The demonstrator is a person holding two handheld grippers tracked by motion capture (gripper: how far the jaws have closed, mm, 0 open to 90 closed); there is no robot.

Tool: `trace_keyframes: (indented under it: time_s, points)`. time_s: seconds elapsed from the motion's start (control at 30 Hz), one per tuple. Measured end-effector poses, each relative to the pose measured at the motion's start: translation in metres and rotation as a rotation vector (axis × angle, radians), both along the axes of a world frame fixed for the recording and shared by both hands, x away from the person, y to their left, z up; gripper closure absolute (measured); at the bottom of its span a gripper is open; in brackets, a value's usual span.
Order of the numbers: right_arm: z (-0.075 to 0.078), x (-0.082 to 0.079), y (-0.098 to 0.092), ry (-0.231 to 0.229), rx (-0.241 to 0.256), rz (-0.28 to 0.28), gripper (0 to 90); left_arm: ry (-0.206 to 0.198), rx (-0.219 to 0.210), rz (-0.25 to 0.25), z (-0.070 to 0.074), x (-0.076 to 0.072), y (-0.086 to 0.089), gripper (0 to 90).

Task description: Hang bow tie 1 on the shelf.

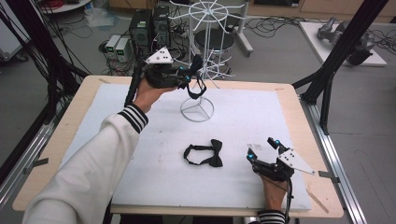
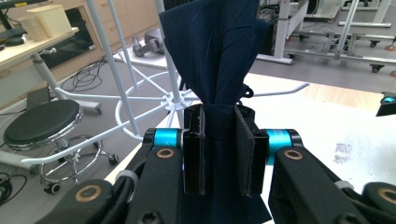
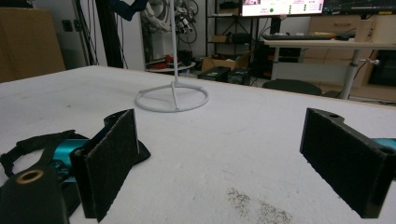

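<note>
1. The table (image 1: 56, 135) is a light wooden top covered by a white mat (image 1: 261, 116) over most of its surface
2. The white wire rack (image 1: 204, 28) stands on the mat toward the far middle; its ring base (image 1: 197, 110) rests flat on the mat, and its thin arms spread out from the central post (image 2: 170, 60)
3. The person's left arm, in a white sleeve (image 1: 88, 172) with a striped cuff, reaches up from the lower left toward the rack
4. The left gripper (image 1: 187, 77) is held raised, just beside the rack post. Its jaws stand narrow, clamped on the centre knot of a dark navy bow tie (image 2: 215, 56); the fabric fans out above the pads (image 2: 245, 154) and its strap hangs below as a loop in the high view
5. The right gripper (image 1: 264, 148) rests low near the front right of the mat, held by the person's right hand (image 1: 272, 189). Its jaws stand wide apart with nothing between them; bare mat shows between the pads (image 3: 112, 161)
6. A second bow tie (image 1: 205, 155), black, lies flat on the mat near the centre front, its strap curled in a loop to its left. It lies near the right gripper, to that gripper's left, not touching it
</note>
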State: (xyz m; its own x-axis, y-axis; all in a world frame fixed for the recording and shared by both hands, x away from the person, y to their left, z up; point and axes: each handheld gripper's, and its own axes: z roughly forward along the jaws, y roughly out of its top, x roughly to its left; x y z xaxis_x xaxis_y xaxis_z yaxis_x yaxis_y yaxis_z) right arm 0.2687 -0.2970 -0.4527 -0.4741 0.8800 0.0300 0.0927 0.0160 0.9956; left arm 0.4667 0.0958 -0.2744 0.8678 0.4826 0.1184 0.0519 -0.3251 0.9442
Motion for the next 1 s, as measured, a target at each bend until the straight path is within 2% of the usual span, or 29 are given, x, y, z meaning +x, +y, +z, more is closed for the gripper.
trace_keyframes:
  time_s: [0.23,0.47,0.53,0.7,0.87,1.0]
  points:
    - [-0.0001,0.0001,-0.0002,0.0,0.005,0.002,10.9,0.002,0.039,0.007,-0.0031,0.0006,-0.0049,74.6]
    - [0.0,-0.0001,-0.0003,0.004,0.008,0.002,11.0,0.012,0.052,0.014,-0.0041,0.0001,-0.0061,73.7]
    - [-0.0001,-0.0001,-0.0002,0.002,0.008,0.001,10.9,0.013,0.042,0.014,-0.0037,-0.0007,-0.0067,73.1]
    - [-0.0001,0.0001,-0.0002,-0.001,0.004,0.001,10.9,0.008,0.054,0.033,-0.002,-0.0019,-0.0061,66.3]
    - [-0.0001,0.0,-0.0002,0.0,0.005,0.001,11.0,-0.003,0.042,0.045,0.0006,-0.0036,-0.0043,62.1]
    - [-0.0001,-0.0002,0.0,0.001,0.007,0.002,10.9,-0.008,0.028,0.069,0.0027,-0.0058,0.0004,55.2]
